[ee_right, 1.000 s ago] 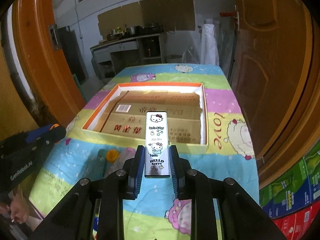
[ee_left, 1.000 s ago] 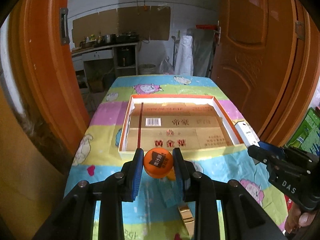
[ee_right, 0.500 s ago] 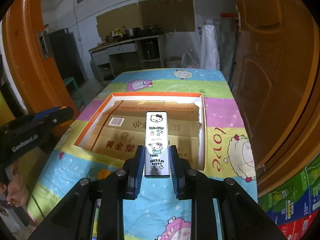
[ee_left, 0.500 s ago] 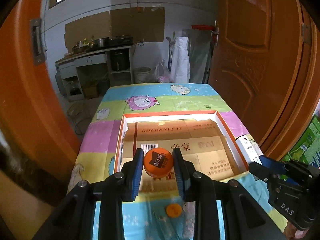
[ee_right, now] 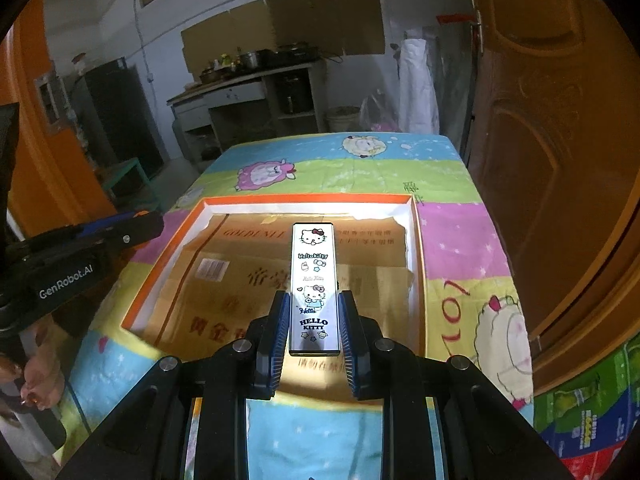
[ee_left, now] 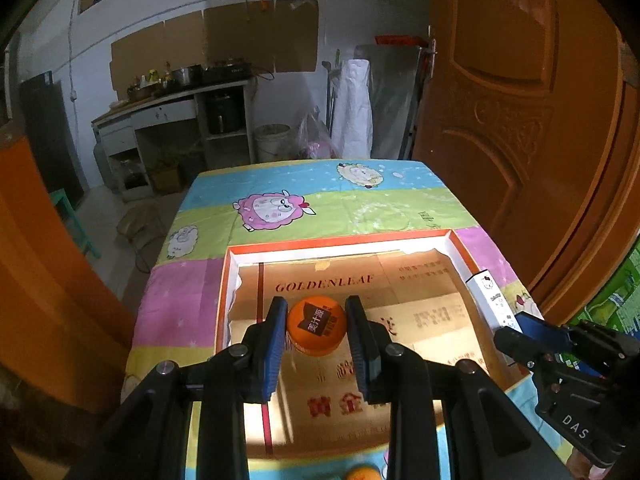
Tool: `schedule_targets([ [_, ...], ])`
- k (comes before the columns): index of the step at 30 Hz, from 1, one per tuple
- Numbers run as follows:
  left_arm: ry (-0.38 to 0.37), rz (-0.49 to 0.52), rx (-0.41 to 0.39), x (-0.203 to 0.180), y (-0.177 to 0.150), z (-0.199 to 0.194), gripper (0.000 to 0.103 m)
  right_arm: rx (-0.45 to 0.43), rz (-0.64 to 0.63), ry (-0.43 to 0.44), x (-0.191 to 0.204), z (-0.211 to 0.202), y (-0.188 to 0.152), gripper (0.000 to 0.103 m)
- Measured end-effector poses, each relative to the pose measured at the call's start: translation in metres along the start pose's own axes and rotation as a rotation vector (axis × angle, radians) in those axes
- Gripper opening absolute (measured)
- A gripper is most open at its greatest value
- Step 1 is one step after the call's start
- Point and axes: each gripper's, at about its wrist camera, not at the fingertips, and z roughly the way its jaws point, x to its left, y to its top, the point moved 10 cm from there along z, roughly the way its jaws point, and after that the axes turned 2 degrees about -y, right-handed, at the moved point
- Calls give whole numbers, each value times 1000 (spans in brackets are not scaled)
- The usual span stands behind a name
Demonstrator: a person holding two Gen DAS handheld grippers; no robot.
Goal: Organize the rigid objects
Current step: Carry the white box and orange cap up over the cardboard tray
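My left gripper (ee_left: pixel 316 308) is shut on an orange bottle cap (ee_left: pixel 316 330) with a dark label, held over the near left part of the orange-rimmed shallow box (ee_left: pixel 340 242). My right gripper (ee_right: pixel 313 300) is shut on a long white Hello Kitty box (ee_right: pixel 313 284) that sticks out forward over the same orange-rimmed box (ee_right: pixel 308 200). Brown printed cardboard lines that box. In the left wrist view the right gripper (ee_left: pixel 516 334) and its Hello Kitty box (ee_left: pixel 490 298) hang over the right rim. The left gripper's body (ee_right: pixel 80 248) shows at the left of the right wrist view.
A tablecloth (ee_left: pixel 360 204) with cartoon sheep covers the table. Another orange cap (ee_left: pixel 362 474) lies on it near my left gripper's base. Orange doors (ee_left: pixel 532 120) flank the table on both sides. A counter with pots (ee_left: pixel 180 92) stands against the far wall. A hand (ee_right: pixel 36 384) shows at lower left.
Both grippers moved forward along the table, from before the box's near rim to over its inside. Each kept its grip. A second orange cap came into view on the cloth behind.
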Motion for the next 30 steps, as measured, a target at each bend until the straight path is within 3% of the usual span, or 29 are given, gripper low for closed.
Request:
schedule_targets([
  [13, -22, -37, 91, 17, 0, 67, 30, 79, 13, 0, -7, 64, 11, 25],
  [30, -24, -46, 148, 24, -12, 103, 30, 127, 11, -17, -12, 96, 7, 25],
])
